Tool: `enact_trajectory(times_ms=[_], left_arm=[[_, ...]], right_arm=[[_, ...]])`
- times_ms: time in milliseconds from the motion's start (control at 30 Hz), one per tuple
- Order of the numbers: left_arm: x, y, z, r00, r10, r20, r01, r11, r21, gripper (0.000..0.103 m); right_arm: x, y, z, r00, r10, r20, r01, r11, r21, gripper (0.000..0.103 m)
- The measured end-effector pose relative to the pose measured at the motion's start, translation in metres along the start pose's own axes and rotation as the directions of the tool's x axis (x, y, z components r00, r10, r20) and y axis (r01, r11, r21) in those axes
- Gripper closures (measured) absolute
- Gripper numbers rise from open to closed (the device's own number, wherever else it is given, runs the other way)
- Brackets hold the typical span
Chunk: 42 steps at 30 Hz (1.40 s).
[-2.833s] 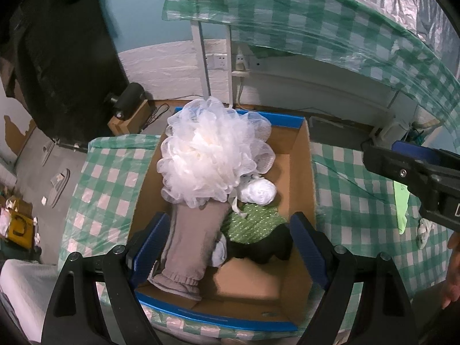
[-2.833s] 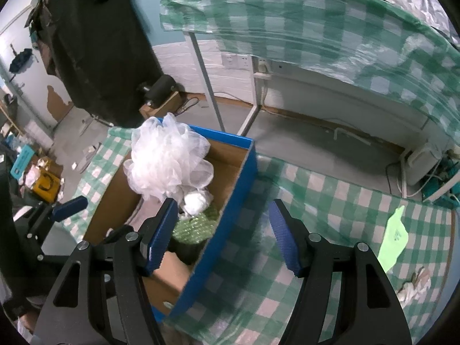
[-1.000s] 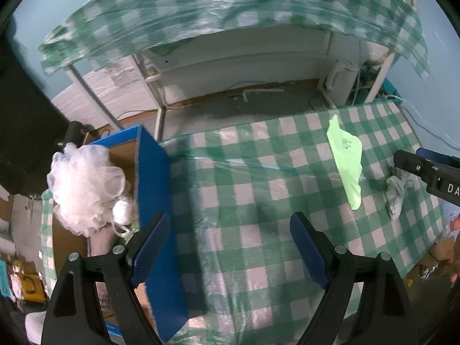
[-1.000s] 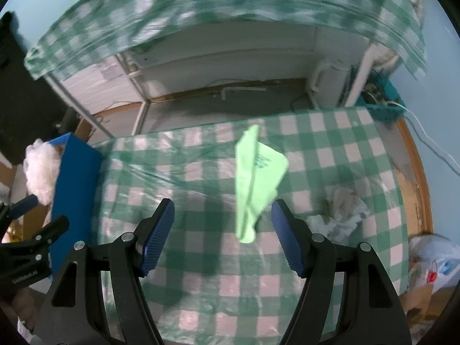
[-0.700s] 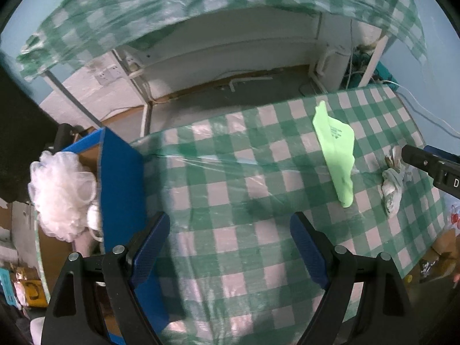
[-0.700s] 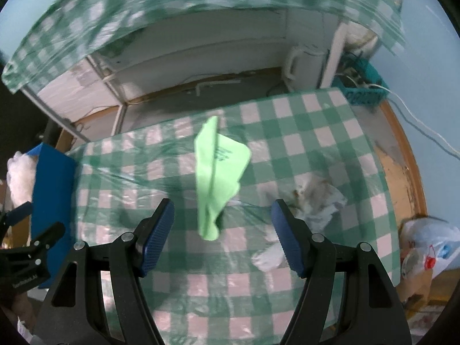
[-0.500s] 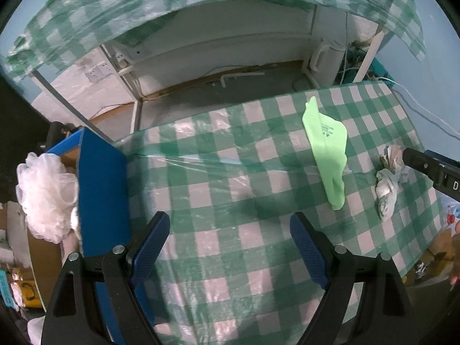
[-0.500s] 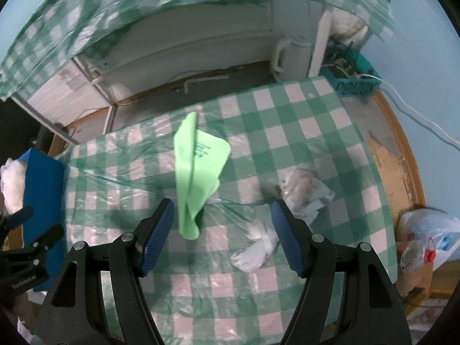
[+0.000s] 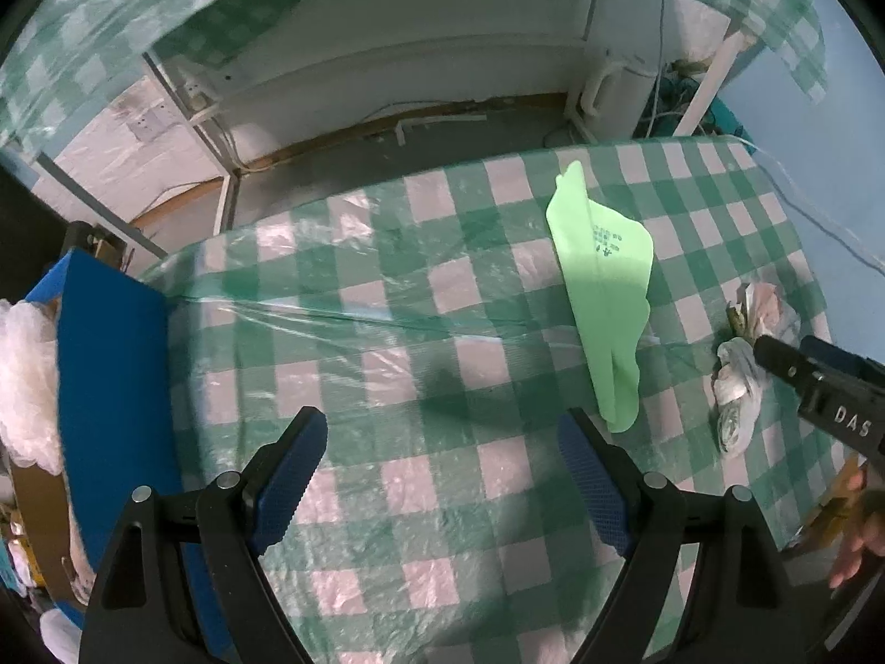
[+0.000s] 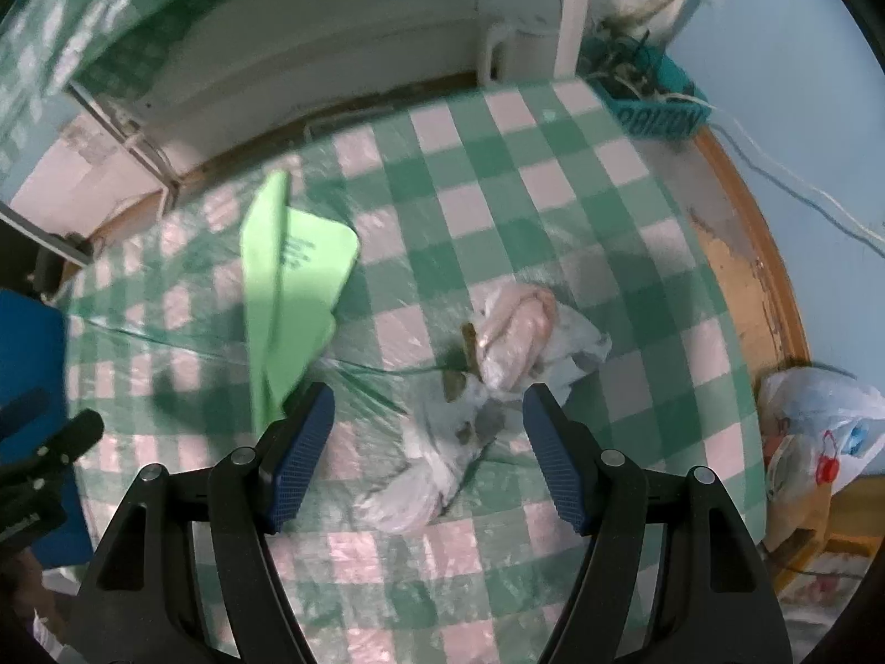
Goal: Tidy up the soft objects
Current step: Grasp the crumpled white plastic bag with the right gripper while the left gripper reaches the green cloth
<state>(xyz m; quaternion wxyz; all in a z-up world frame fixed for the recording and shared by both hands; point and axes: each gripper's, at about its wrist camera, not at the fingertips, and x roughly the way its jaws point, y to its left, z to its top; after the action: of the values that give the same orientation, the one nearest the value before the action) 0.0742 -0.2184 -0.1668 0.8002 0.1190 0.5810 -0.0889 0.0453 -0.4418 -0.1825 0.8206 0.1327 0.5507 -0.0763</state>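
A table covered in a green-and-white checked cloth [image 9: 442,321] under clear plastic film is seen from both wrist cameras. The left gripper [image 9: 442,459] is held above the cloth with its blue-padded jaws spread wide; nothing is gripped between them. The right gripper [image 10: 428,442] is likewise wide apart and empty, poised above a crumpled white plastic bag [image 10: 442,459], part of which lies between the two pads in that view; whether the pads touch it cannot be told. Just beyond it, a pale pink bundle wrapped in clear plastic [image 10: 514,326] is noted, touching or overlapping the white bag. A folded light green cloth [image 9: 605,299] with small dark printing lies flat on the table, to the left of the bag and bundle and apart from them; in the left wrist view it is found ahead and right of the jaws. A blue-sided cardboard box [image 9: 110,376] stands at the table's left end, and a white mesh bath pouf [image 9: 25,387] is seen inside it, rising above the rim. In the left wrist view the tip of the right gripper is visible at the far right, beside the white bag. A teal basket [image 10: 658,110] is seen on the floor beyond the table.
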Motion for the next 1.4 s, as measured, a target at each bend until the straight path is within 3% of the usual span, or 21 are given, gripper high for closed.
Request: enact_trajectory(times_ms=[467,567,633,1067,1400], left_arm=[[0.041,-0.028,0.016,0.997,-0.050,-0.051,0.049,0.999,-0.015,0.016],[0.045,-0.036,0.019,0.997,-0.049,-0.053,0.049,0.999,0.004,0.016],[0.046,-0.040,0.022,0.998,-0.050,-0.046,0.051,0.999,0.010,0.016],[0.069,-0.053,0.054,0.989,-0.134,-0.067,0.131,0.990,-0.046,0.016],[0.082,-0.070,0.063,0.988,-0.132,-0.080,0.131,0.991,-0.016,0.016]], right_arm=[[0.046,-0.013,-0.011,0.994,-0.031,-0.105,0.031,1.000,0.003,0.033],[0.053,-0.016,-0.012,0.991,-0.024,-0.130,0.025,1.000,0.000,0.060],[0.052,-0.014,-0.011,0.991,-0.044,-0.123,0.042,0.999,-0.023,0.070],[0.032,-0.009,0.023,0.998,-0.045,-0.050,0.043,0.998,-0.041,0.072],[0.024,-0.005,0.042,0.999,-0.037,-0.012,0.037,0.999,-0.023,0.072]])
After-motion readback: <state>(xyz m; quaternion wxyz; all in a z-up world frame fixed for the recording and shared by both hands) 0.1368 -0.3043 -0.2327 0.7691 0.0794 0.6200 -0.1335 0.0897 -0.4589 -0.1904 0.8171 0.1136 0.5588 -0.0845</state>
